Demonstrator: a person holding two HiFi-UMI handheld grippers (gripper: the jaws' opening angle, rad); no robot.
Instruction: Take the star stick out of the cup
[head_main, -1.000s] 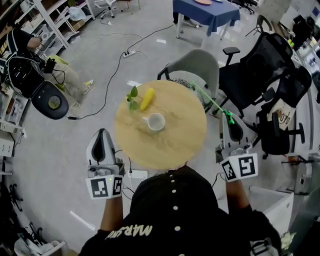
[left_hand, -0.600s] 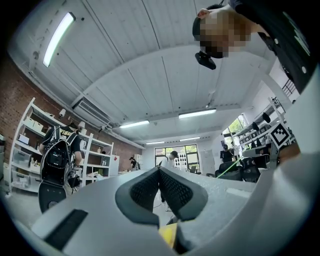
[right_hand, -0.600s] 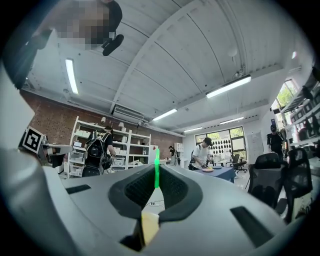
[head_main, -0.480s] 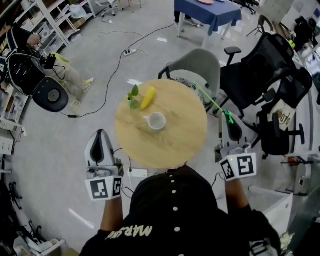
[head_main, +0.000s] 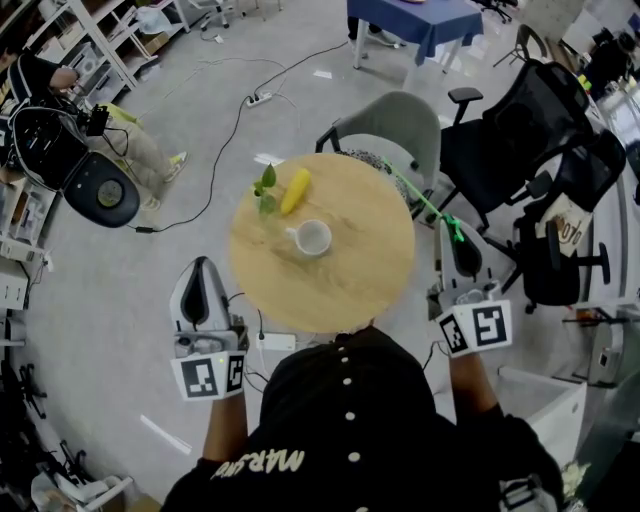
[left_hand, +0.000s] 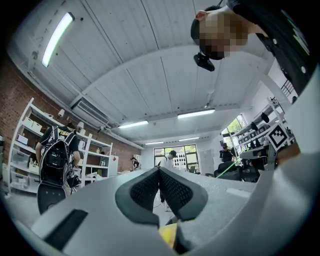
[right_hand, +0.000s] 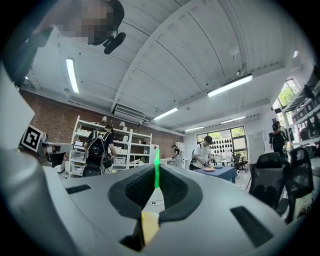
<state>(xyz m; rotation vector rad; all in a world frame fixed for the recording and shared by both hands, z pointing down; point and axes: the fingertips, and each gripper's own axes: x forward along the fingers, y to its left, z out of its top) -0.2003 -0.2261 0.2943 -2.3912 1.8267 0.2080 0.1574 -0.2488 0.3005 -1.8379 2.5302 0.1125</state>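
A white cup (head_main: 313, 238) stands empty near the middle of the round wooden table (head_main: 350, 275). The thin green star stick (head_main: 425, 205) is out of the cup, off the table's right edge, slanting up and left from my right gripper (head_main: 454, 236). That gripper is shut on the stick's lower end. In the right gripper view the stick (right_hand: 156, 172) rises between the closed pads of the right gripper (right_hand: 156, 186). My left gripper (head_main: 205, 268) hangs left of the table, shut and holding nothing. In its own view the left gripper (left_hand: 159, 173) points up at the ceiling with its pads together.
A yellow banana-like toy (head_main: 294, 192) and green leaves (head_main: 265, 195) lie on the table behind the cup. A grey chair (head_main: 395, 125) stands behind the table and black office chairs (head_main: 510, 150) at the right. A backpack (head_main: 45, 140) and cables lie on the floor at the left.
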